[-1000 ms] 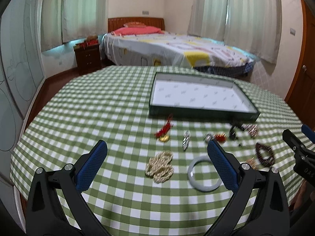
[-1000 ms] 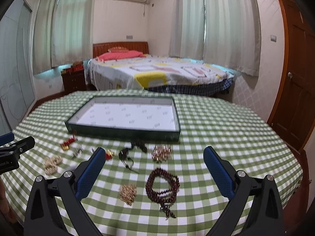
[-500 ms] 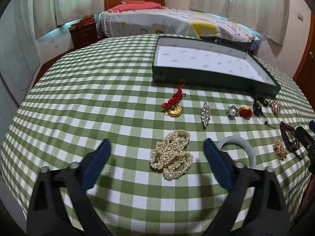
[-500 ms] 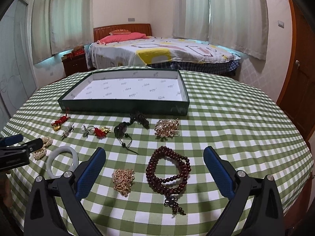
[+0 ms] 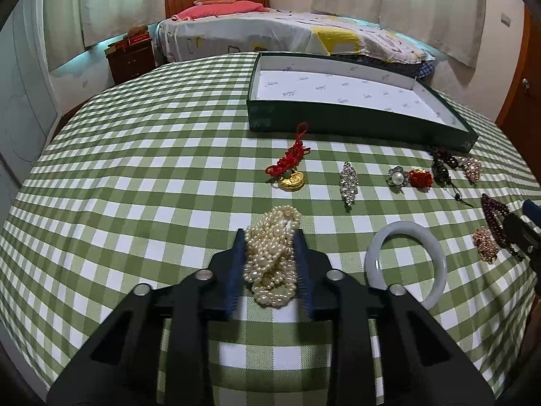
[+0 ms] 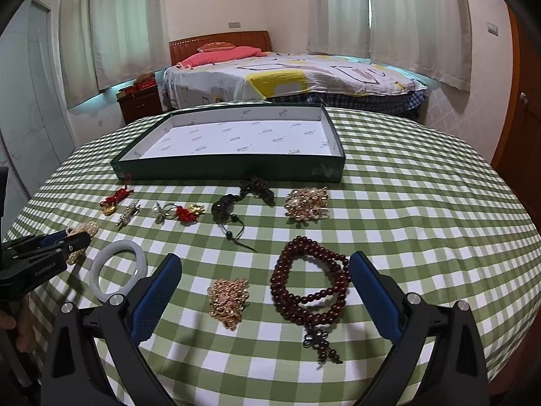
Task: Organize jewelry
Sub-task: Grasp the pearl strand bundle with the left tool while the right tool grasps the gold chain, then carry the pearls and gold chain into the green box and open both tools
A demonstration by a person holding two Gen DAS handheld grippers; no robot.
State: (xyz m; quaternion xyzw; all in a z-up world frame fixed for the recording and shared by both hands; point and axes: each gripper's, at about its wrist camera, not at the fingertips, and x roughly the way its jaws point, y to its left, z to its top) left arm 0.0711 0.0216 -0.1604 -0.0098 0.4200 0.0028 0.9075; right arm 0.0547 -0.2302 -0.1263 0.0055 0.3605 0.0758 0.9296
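My left gripper is shut on the pearl necklace, a cream bundle lying on the green checked tablecloth. From the right wrist view the left gripper sits at the far left over the pearls. My right gripper is open and empty, with a gold chain and a dark red bead bracelet lying between its fingers. The empty green box with a white lining stands at the back; it also shows in the right wrist view.
A white jade bangle lies right of the pearls. Beyond lie a red knot charm, a crystal brooch, a pearl flower pin, a red ornament, black beads and a gold cluster.
My left gripper has moved forward and down onto the pearl necklace and closed on it. My right gripper has stayed open and moved slightly closer to the table.
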